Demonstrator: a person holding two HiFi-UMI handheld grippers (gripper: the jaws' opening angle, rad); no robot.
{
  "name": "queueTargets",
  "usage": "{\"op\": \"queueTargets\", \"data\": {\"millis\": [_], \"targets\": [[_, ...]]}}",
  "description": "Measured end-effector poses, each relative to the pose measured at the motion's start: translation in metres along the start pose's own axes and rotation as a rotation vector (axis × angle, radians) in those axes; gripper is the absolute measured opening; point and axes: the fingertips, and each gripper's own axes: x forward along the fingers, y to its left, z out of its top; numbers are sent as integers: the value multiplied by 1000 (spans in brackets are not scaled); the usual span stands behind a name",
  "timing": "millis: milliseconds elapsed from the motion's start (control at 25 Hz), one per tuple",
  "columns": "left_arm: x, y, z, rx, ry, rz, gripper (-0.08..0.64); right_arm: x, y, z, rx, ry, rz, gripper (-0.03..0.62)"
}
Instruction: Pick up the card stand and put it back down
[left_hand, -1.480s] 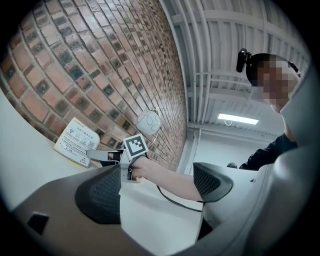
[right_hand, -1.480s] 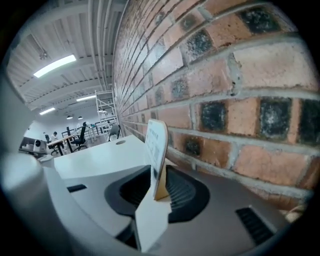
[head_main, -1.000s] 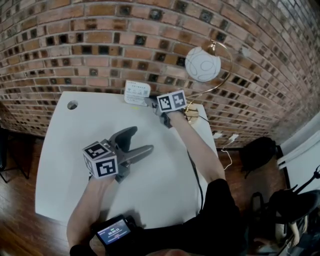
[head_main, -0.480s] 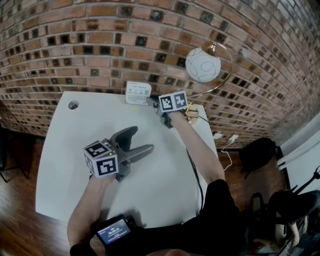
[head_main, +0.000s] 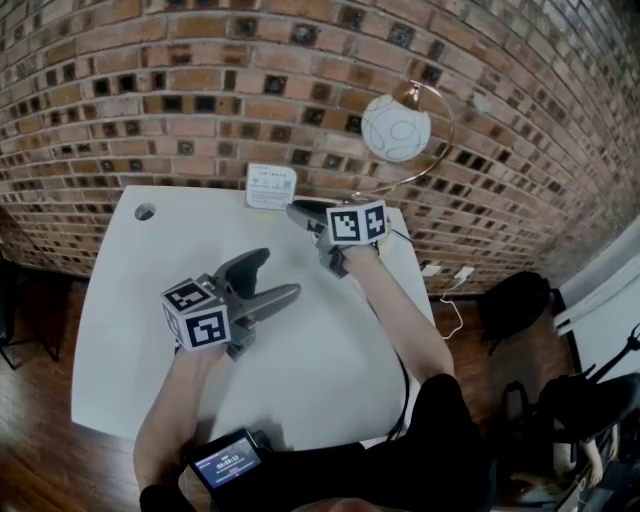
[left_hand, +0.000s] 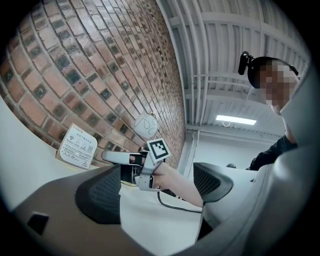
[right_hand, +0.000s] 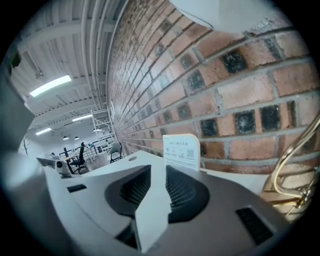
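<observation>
1. At 12 o'clock on the desk (head_main: 120, 330), against the brick wall (head_main: 150, 110): card stand (head_main: 270, 186) upright, standing on the desk, ungripped.
2. Right gripper (head_main: 300, 212) sits near the stand at its 4 o'clock. Fingers spread, nothing between them. The right gripper view shows the stand beyond the tips.
3. Left gripper (head_main: 280, 272) is mid-desk, aimed at 2 o'clock. Fingers spread, empty.
4. Globe lamp (head_main: 396, 128) is at 2 o'clock of the stand, apart from it.
</observation>
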Motion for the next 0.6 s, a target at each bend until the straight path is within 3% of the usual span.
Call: {"op": "queueTargets", "data": {"millis": [120, 280, 600], "targets": [[-3, -5, 5, 19, -8, -3, 448, -16, 39, 5, -43, -34, 76, 118], [-6, -19, 15, 44, -21, -24, 448, -44, 87, 15, -52, -99, 196, 66], [-4, -64, 30, 92, -20, -46, 448, -103, 146, 17, -53, -202, 366, 11]]}}
